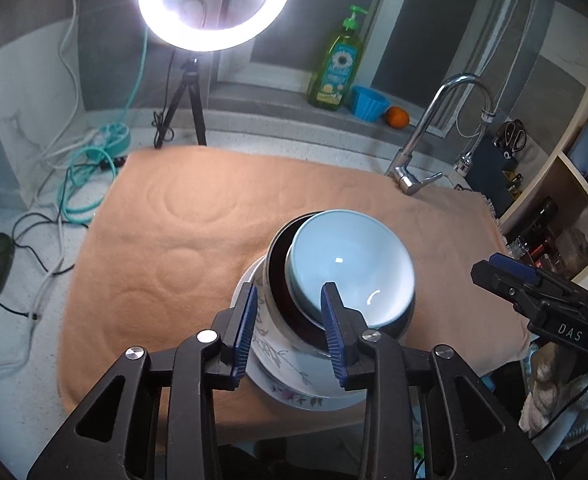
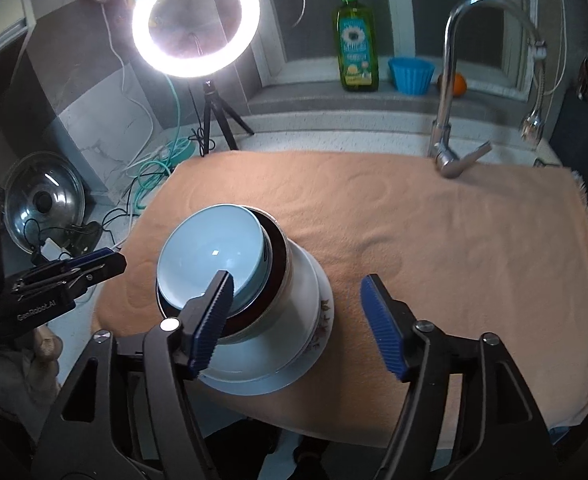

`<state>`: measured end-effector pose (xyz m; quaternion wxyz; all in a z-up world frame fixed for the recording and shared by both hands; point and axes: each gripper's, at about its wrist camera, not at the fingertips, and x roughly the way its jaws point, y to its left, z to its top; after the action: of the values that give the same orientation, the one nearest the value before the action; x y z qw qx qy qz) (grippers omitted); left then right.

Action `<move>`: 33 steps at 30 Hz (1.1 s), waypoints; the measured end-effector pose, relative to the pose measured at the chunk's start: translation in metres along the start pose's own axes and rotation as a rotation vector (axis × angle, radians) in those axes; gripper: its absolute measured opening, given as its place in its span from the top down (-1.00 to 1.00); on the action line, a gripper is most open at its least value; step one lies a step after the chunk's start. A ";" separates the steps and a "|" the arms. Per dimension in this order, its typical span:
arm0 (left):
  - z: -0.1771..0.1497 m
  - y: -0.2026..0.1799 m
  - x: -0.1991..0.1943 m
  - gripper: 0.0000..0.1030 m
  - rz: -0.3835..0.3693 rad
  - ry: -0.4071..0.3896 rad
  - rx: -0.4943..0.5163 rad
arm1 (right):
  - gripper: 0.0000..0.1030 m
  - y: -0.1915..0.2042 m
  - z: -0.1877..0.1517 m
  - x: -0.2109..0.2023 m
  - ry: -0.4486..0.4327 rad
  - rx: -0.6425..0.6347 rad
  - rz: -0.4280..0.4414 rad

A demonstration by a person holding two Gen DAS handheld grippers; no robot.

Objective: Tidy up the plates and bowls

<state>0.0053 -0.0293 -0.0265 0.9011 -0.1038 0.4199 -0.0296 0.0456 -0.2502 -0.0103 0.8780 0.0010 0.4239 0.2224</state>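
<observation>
Both my tongs were empty: left tongs (image 1: 290, 304) slightly parted, right tongs (image 2: 297, 300) wide, above the blue bowl (image 1: 349, 264) topping the stack

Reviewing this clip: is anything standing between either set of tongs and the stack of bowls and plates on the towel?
Nothing visible does. The left tongs and right tongs, both open and empty, hang just above the stack, topped by the light blue bowl. The orange towel around the stack carries nothing else.

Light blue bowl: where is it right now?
The light blue bowl tops the stack, nested in a dark-rimmed bowl over floral plates, on the peach towel's near edge, left in the right-wrist view.
</observation>
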 end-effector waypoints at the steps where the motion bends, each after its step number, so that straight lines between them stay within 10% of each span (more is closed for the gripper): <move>1: -0.001 -0.005 -0.003 0.33 0.006 -0.015 0.014 | -0.35 0.002 -0.001 -0.002 -0.005 -0.004 -0.004; 11: -0.010 -0.027 -0.030 -0.07 0.068 -0.161 0.105 | -0.57 0.014 -0.013 -0.028 -0.127 -0.013 -0.082; 33: -0.021 -0.031 -0.027 -0.25 0.107 -0.099 0.117 | -0.77 0.016 -0.023 -0.028 -0.133 0.004 -0.130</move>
<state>-0.0270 -0.0597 -0.0125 0.9256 -0.0296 0.3772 -0.0007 0.0070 -0.2509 -0.0010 0.9168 -0.0097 0.3642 0.1635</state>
